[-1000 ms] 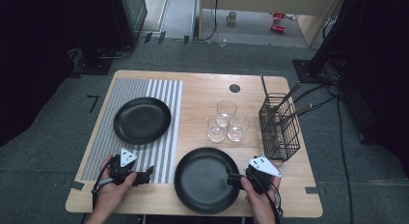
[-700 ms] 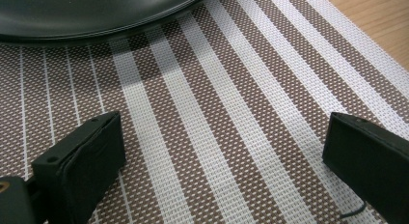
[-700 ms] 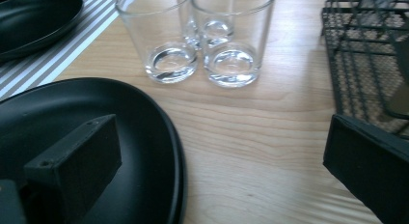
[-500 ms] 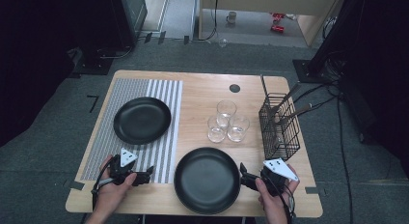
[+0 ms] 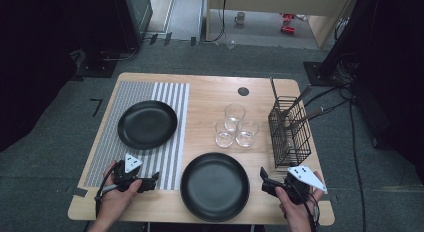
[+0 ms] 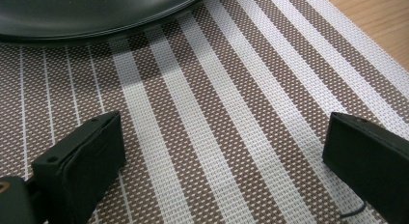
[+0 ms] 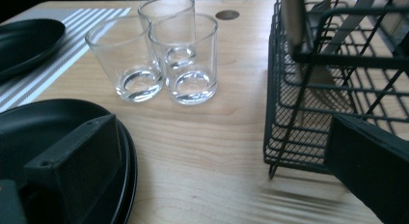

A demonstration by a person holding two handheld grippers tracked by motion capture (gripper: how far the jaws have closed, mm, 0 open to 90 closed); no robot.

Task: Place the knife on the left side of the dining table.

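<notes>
Two black plates are on the wooden table. The far plate (image 5: 147, 124) rests on a striped placemat (image 5: 170, 97); the near plate (image 5: 215, 187) lies on bare wood by the front edge. My left gripper (image 5: 154, 179) is held low over the placemat's front part, open and empty; the left gripper view has its jaws (image 6: 222, 137) wide apart above the stripes (image 6: 231, 113), with the far plate's rim (image 6: 96, 11) ahead. My right gripper (image 5: 265, 179) is open just right of the near plate. In its own view the jaws (image 7: 222, 147) frame bare wood, the near plate (image 7: 29, 127) at left.
Three clear glasses (image 5: 235, 124) (image 7: 178, 60) stand clustered mid-table. A black wire basket (image 5: 290, 132) (image 7: 328, 89) holding cutlery stands at the right edge. A round cable hole (image 5: 243, 91) sits near the back edge. Bare wood lies between the near plate and the basket.
My right gripper has drawn back to the right, away from the near plate's right rim. The plate stays where it was. My left gripper has not moved.
</notes>
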